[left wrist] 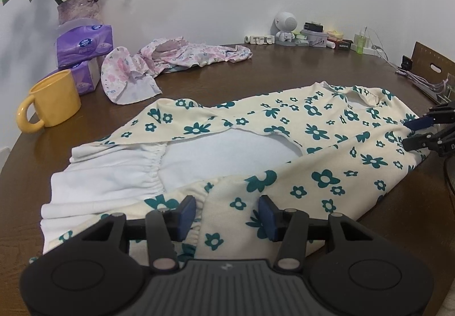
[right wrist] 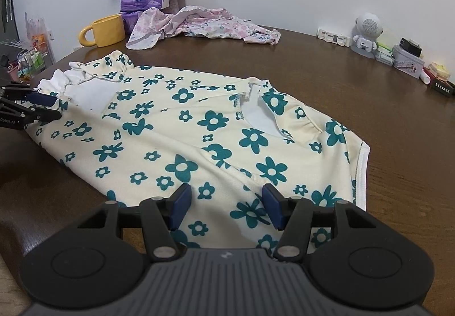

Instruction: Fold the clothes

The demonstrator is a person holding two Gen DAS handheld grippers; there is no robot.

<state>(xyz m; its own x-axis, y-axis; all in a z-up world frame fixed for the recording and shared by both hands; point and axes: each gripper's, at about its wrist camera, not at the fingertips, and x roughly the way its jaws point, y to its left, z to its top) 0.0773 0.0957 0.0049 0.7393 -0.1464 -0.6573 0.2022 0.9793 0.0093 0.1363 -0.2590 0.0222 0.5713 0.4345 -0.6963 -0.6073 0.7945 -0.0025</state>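
1. The cream garment with teal flowers lies spread across the middle of the brown table.
2. Its long axis runs between the two grippers, one at each end.
3. The left gripper and the right gripper stand half open, with cloth lying under and between their jaws.
4. I cannot tell whether the pads touch the fabric; the near hem is hidden behind the gripper bodies.
5. A pink garment waits in the upper middle.

Cream cotton garment with teal flowers lying spread before yellow ceramic mug; right gripper hovering parted over its near edge.
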